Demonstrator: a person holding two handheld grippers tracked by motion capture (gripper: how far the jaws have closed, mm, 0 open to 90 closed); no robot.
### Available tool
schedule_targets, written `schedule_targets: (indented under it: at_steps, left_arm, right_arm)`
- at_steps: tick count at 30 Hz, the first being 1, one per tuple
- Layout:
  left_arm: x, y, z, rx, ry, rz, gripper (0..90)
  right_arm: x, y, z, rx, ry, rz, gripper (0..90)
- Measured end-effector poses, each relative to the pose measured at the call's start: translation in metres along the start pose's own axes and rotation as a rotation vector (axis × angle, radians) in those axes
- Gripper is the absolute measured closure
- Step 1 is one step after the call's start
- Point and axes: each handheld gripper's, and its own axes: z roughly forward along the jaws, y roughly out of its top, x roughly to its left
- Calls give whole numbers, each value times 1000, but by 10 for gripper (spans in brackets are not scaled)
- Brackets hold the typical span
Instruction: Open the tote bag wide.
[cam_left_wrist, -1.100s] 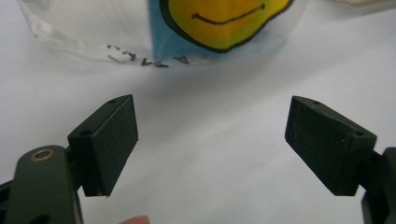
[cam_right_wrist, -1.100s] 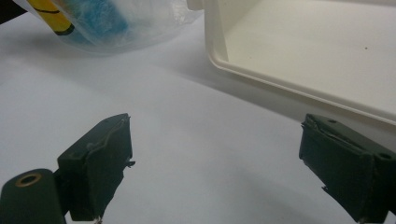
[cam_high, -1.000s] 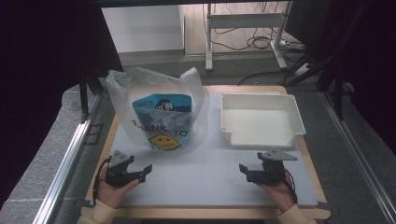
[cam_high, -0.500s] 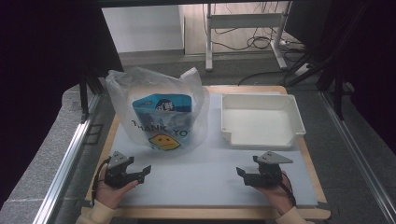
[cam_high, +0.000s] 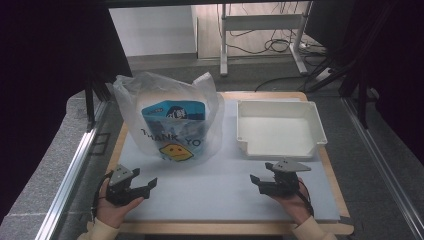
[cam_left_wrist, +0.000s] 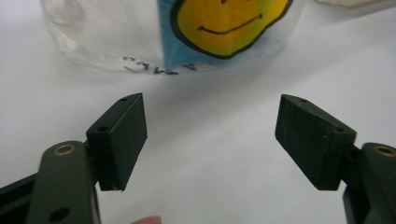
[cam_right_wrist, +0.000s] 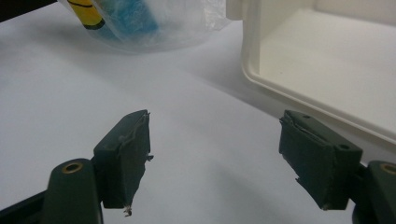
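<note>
Clear plastic bag (cam_high: 170, 122) w/ a blue label and yellow smiley face stands upright at the far left of the white table top (cam_high: 220, 185), its top bunched open. White tray (cam_high: 280, 127) sits to its right, far right of the table, just beside the bag, not touching as far as visible.

Left gripper (cam_high: 142, 186) is at the near left, held in a hand, pointing right and toward the bag, well short of it. Jaws apart, nothing btwn them; they have just been closing a little.

Right gripper (cam_high: 257, 181) is at the near right, near the tray's near edge, pointing left. Jaws spread wide, nothing held; pads (cam_right_wrist: 123, 158) look frayed at the edges.
</note>
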Motion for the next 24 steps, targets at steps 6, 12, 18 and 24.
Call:
schedule_targets:
  at_steps: [6,12,18,24]
  left_arm:
    - [1,11,-10,-14,9,-6,261]
    - [8,18,-19,-27,12,-22,260]
    - [20,24,-28,-55,26,-49,262]
    - [34,35,-38,-102,13,-58,296]
  right_arm:
    - [3,3,1,-13,-2,-19,271]
    - [4,2,2,-7,-5,-18,282]
    - [4,1,0,-2,-2,-14,287]
    - [8,1,0,1,3,-20,290]
